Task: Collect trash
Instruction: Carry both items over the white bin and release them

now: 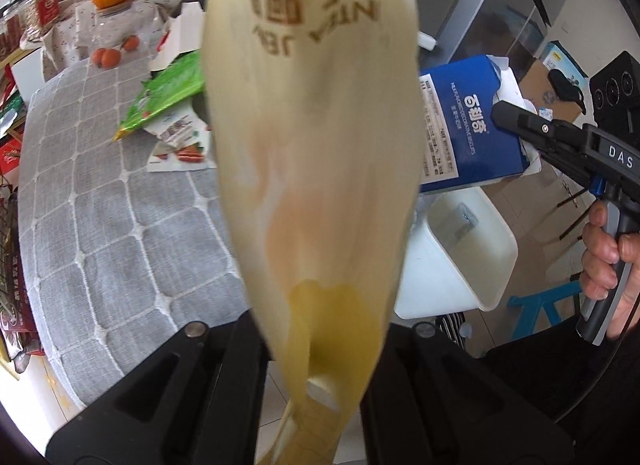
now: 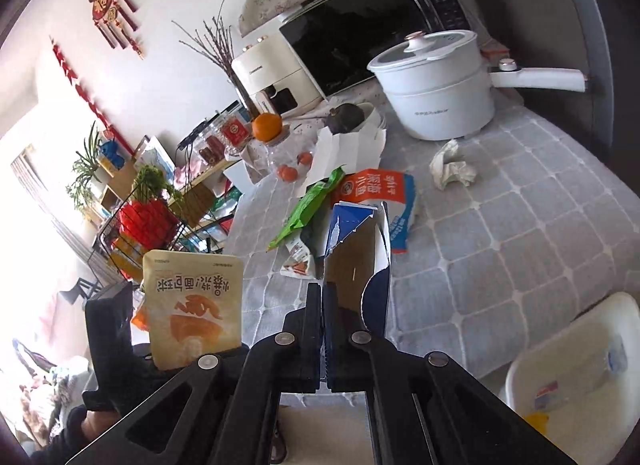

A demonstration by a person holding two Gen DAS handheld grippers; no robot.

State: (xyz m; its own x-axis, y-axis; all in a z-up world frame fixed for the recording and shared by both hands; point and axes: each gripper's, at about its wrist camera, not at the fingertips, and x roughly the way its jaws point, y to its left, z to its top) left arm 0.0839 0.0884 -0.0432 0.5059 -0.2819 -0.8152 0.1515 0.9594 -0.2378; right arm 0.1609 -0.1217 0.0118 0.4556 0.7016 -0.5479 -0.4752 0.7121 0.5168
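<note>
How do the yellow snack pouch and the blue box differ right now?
The yellow snack pouch is a soft, flat bag; the blue box is stiff card, torn open at one end. The pouch is pale yellow with an orange picture; the box is dark blue with white print. The pouch hangs in the left gripper, the box in the right gripper. Both are clamped in shut jaws, off the table.

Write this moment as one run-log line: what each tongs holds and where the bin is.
left tongs: shut on yellow snack bag | right tongs: shut on blue carton | white bin: beside table edge, trash inside
</note>
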